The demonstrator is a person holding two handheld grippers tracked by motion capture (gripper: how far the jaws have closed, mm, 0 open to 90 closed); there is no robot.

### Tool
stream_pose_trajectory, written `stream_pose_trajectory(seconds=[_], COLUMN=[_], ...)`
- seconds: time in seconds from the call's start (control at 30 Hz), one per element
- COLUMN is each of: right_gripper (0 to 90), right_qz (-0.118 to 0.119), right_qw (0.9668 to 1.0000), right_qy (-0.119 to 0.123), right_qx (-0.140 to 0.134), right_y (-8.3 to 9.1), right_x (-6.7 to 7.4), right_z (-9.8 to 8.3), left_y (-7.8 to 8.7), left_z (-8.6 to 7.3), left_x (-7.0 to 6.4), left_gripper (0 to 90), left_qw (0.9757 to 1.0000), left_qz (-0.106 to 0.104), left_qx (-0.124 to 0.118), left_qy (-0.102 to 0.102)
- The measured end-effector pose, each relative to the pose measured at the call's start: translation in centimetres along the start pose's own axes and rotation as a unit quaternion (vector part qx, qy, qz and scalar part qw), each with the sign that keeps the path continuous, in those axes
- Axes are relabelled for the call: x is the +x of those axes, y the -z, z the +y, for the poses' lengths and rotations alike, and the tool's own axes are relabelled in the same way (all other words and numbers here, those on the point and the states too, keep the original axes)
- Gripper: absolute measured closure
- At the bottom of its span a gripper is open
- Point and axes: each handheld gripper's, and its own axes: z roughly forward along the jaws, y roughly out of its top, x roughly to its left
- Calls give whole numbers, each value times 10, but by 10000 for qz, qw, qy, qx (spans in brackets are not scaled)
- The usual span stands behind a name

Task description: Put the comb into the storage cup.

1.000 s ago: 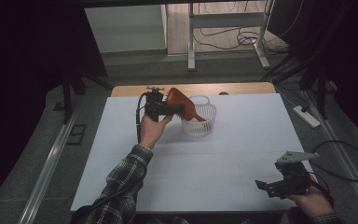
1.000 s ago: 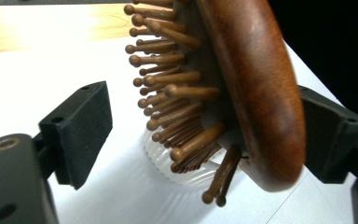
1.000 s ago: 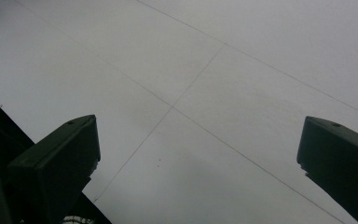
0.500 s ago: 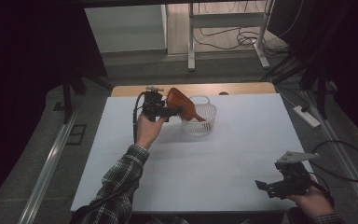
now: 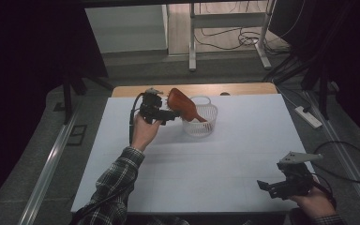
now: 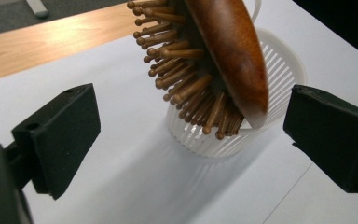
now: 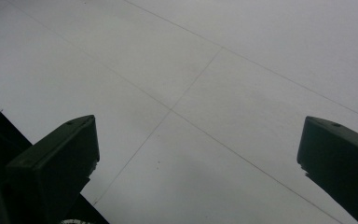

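Note:
A brown wooden hairbrush (image 5: 183, 105) leans in a small white slotted basket (image 5: 201, 124) at the far middle of the white table (image 5: 215, 164). Its handle is down inside and its head sticks out to the upper left. My left gripper (image 5: 168, 115) hovers just left of the brush head, open. In the left gripper view the bristled head (image 6: 228, 51) and the basket (image 6: 279, 70) lie ahead of the wide-apart jaws of that gripper (image 6: 196, 130), untouched. My right gripper (image 5: 267, 186) is low at the near right corner, open over bare table (image 7: 196, 154).
A wooden strip (image 5: 243, 89) runs along the table's far edge behind the basket. A power strip (image 5: 309, 117) and cables lie on the floor at the right. Metal frame legs (image 5: 192, 37) stand beyond the table.
My left gripper has drawn back slightly from the brush head. The brush stays leaning in the basket. The right gripper has not moved.

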Motion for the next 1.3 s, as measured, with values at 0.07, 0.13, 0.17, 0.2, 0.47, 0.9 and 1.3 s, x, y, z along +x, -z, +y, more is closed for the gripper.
stream_pose_trajectory(seconds=[0.07,0.13,0.17,0.2,0.47,0.9,1.3], right_gripper=[0,0,0,0,0,0,0], right_qz=[-5,-25,-36,-63,-261,-452,-466], right_qw=[10000,10000,10000,10000,9995,9988,9986], right_qy=[-16,-32,-44,-55,-176,-190,-232], right_qx=[-21,-19,-21,-30,-39,39,20], right_y=[0,0,1,1,1,-1,-1], right_x=[0,-1,-1,-1,-1,0,-1], right_z=[0,0,0,0,0,0,0], left_y=[2,4,5,6,11,19,24], left_z=[-1,-2,-3,-4,-10,-21,-28], left_x=[-1,-1,-1,-1,-3,-4,-8], left_gripper=[39,34,33,33,18,9,8], left_qw=[10000,9999,9999,9999,9995,9991,9982], left_qz=[48,62,50,27,52,-5,-97], left_qx=[-5,-29,-55,-67,-95,-155,-92], left_qy=[-69,-112,-115,-121,-299,-401,-577])
